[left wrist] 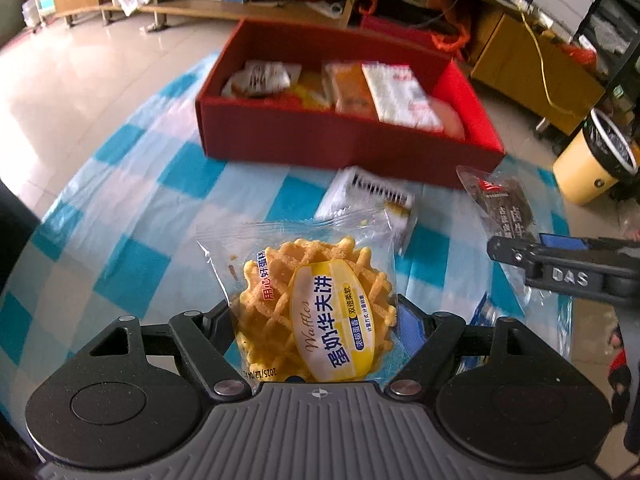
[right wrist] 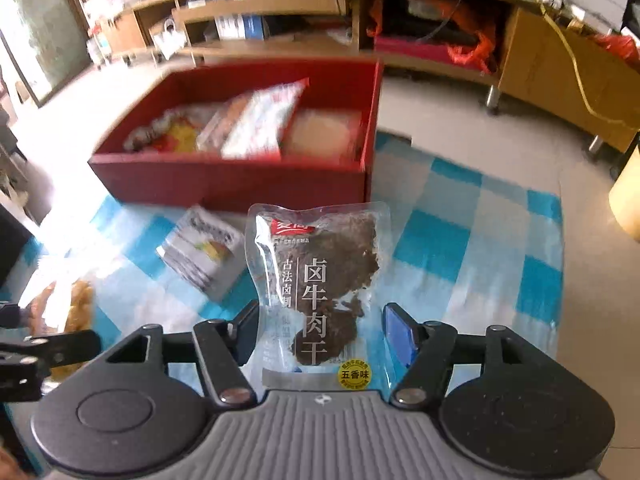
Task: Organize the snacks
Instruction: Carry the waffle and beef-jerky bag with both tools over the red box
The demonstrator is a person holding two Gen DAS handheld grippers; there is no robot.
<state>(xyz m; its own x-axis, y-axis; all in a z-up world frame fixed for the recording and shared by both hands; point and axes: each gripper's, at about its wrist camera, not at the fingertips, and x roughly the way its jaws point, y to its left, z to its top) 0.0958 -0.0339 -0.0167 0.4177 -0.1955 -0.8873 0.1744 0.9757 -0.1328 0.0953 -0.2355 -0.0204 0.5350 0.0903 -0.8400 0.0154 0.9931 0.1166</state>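
My left gripper [left wrist: 316, 312] is shut on a clear packet holding a round yellow waffle [left wrist: 316, 312], which stands upright between the pads. In the right wrist view, my right gripper [right wrist: 322, 314] is shut on a clear packet of dark beef jerky [right wrist: 320, 264]; the left wrist view shows that jerky packet [left wrist: 500, 204] at the right, gripped by the right gripper [left wrist: 516, 256]. Behind both stands an open red box [left wrist: 320, 144] [right wrist: 224, 184] with several snack packets inside. A white snack packet [left wrist: 368, 196] [right wrist: 200, 252] lies on the cloth in front of the box.
A blue and white checked cloth [left wrist: 132, 256] [right wrist: 460, 240] covers the table. Wooden shelves [right wrist: 280, 4] and a desk line the far wall across a tiled floor. A yellow bin [left wrist: 588, 168] stands to the right of the table.
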